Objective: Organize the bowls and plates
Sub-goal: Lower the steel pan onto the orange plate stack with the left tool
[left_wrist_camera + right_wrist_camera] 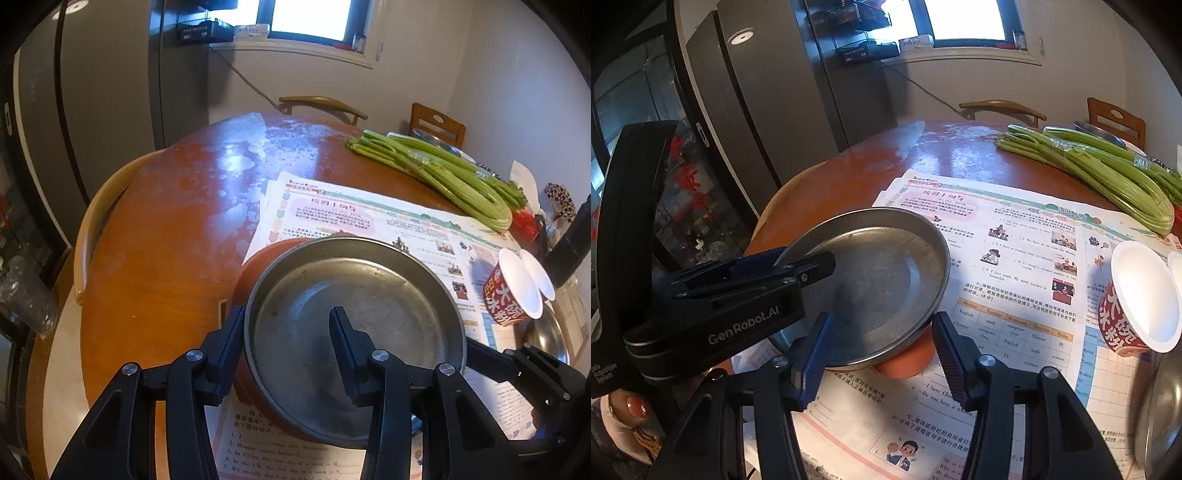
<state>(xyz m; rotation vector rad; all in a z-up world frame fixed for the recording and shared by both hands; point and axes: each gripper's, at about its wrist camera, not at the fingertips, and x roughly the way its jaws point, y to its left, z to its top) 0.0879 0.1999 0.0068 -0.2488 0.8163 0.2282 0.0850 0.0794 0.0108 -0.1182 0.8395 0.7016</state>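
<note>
1. The steel plate (354, 332) hides most of the orange bowl (255, 266) beneath it on the newspaper (369, 218).
2. Your left gripper (288, 328) straddles the plate's rim, not visibly clamped.
3. Your right gripper (882, 339) gapes, holding nothing.

Grey steel plate (354, 332) on orange bowl (255, 266), green celery (443, 173), red-and-white cup (513, 291), reddish-brown table (166, 240), black grippers.

Quick count: one steel plate (354, 332) on one orange bowl (255, 266), two paper cups (517, 288) at 3 o'clock, another steel bowl (546, 332) around 4, one celery bunch (443, 173) at 1, two chairs (321, 105) at 12, some newspaper sheets (369, 218).
</note>
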